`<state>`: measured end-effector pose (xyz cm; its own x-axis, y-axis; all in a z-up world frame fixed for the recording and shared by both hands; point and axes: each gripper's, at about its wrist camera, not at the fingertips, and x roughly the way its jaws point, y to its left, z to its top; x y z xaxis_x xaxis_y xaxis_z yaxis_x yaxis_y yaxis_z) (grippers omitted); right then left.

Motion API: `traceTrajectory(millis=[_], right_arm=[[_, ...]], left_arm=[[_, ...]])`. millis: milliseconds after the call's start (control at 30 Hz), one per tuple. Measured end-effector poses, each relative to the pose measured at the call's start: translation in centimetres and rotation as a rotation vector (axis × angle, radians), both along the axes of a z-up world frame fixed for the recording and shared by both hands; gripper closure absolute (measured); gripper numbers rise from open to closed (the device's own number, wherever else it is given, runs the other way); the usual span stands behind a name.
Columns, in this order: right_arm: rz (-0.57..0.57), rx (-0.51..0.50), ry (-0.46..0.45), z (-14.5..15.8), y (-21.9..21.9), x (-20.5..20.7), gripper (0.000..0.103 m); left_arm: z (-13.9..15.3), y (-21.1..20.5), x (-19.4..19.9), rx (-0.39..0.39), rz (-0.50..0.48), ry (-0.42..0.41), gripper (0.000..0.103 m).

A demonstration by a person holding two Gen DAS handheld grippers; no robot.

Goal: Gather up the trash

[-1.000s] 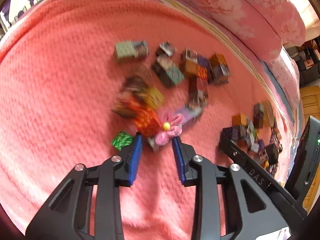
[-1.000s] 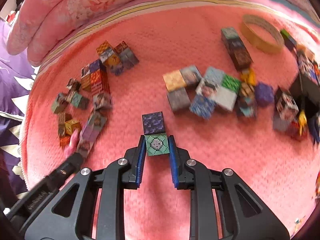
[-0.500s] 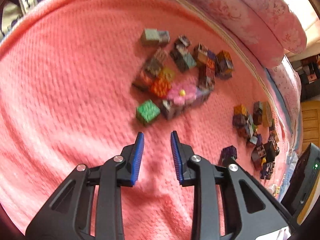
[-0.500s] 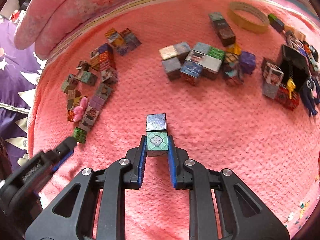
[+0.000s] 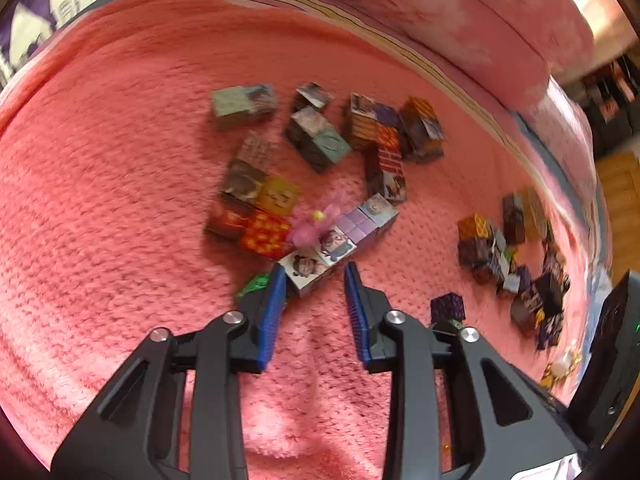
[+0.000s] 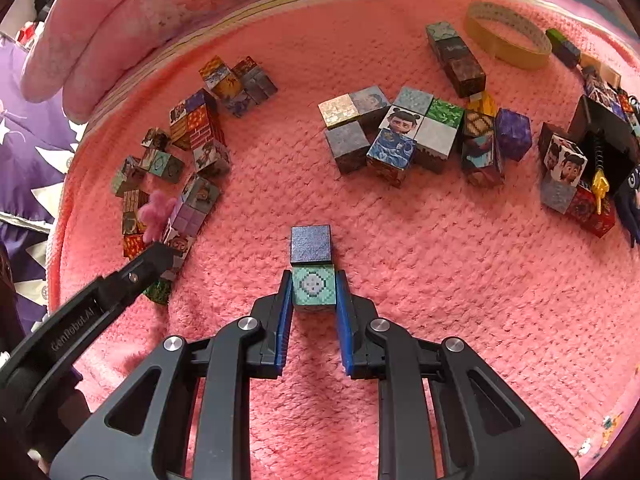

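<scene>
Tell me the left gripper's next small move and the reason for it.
Probably close the left gripper: its jaws stand open, and the face-printed cube at the end of the cube row already lies between its fingertips on the pink blanket.

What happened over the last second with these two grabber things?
The left hand-held gripper drew back from the cube pile, then pushed in again; it now straddles the face-printed cube, still open. The right hand-held gripper stayed shut on the teal cube, the dark blue cube still touching it.
</scene>
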<state>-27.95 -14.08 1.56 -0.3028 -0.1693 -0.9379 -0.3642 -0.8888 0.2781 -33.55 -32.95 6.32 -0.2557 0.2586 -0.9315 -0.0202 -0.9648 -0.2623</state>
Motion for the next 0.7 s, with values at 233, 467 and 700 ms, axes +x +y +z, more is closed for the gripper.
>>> traceTrajectory(millis=[233, 467, 700], right_arm=[[-0.022, -0.015, 0.003, -0.1, 0.1, -0.1, 0.084], [-0.018, -0.008, 0.006, 0.0, 1.1, 0.3, 0.083], [-0.037, -0.052, 0.001, -0.2, 1.6, 0.4, 0.083]], left_arm=[[-0.7, 1.3, -0.1, 0.061, -0.078, -0.034, 0.06], [-2.0, 2.1, -0.6, 0.085, -0.055, -0.07, 0.058], [-2.0, 4.5, -1.7, -0.035, -0.153, -0.074, 0.05]])
